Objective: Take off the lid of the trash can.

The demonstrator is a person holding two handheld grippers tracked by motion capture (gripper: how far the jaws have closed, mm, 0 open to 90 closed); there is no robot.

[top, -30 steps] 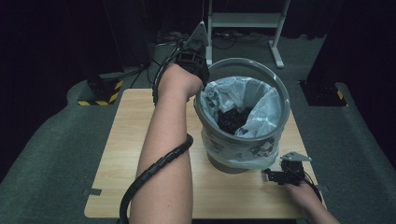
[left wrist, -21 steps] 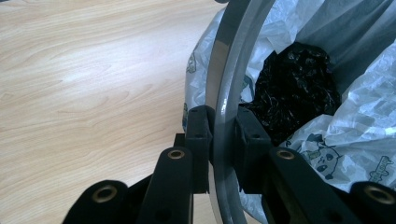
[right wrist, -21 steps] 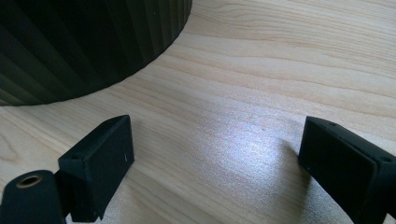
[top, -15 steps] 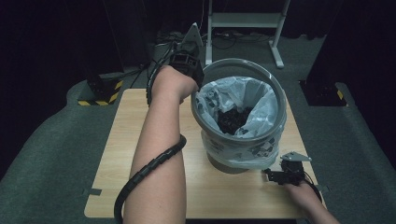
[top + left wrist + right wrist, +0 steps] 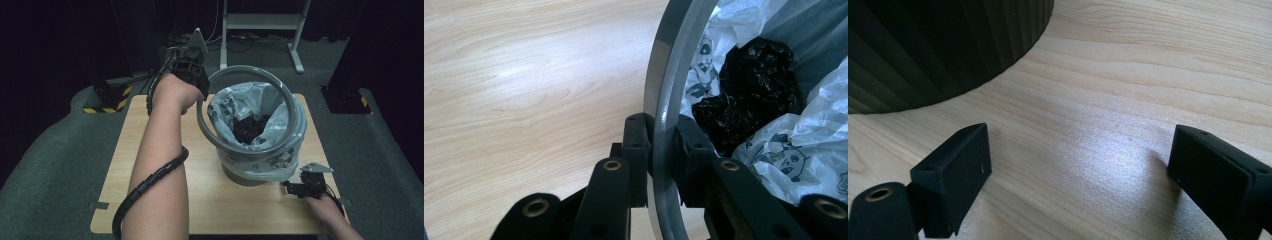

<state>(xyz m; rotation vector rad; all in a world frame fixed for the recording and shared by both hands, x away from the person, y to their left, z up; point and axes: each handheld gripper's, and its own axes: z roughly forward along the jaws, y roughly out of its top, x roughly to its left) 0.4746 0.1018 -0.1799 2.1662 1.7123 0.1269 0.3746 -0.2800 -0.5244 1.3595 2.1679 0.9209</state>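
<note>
Left gripper (image 5: 201,95): my jaws are clamped on the grey ring (image 5: 248,116), one pad on each face of the band, seen plainly in the left gripper view (image 5: 663,150).
Ring: tilted, its left edge raised in my grip at the bin's far left, its near right side low on the bin (image 5: 260,165); in the left gripper view the ring (image 5: 674,75) runs up between my jaws.
Bin: stands on the table (image 5: 150,145), right of centre, grey, lined with a pale printed bag (image 5: 235,107) whose edge spills over the wall.
Bag contents: a crumpled black mass (image 5: 248,129) lies at the bottom; in the left gripper view it shows as glossy black film (image 5: 754,90) just past the ring.
Right gripper (image 5: 295,189): rests low on the table at the near right corner, just beside the bin's base; jaws spread wide with bare wood between them (image 5: 1075,165), nothing held.
Bin wall: dark and ribbed at the upper left of the right gripper view (image 5: 938,45), apart from my jaws.
Left arm: reaches from the near edge across the table's left half, cable (image 5: 145,187) trailing along the forearm.
</note>
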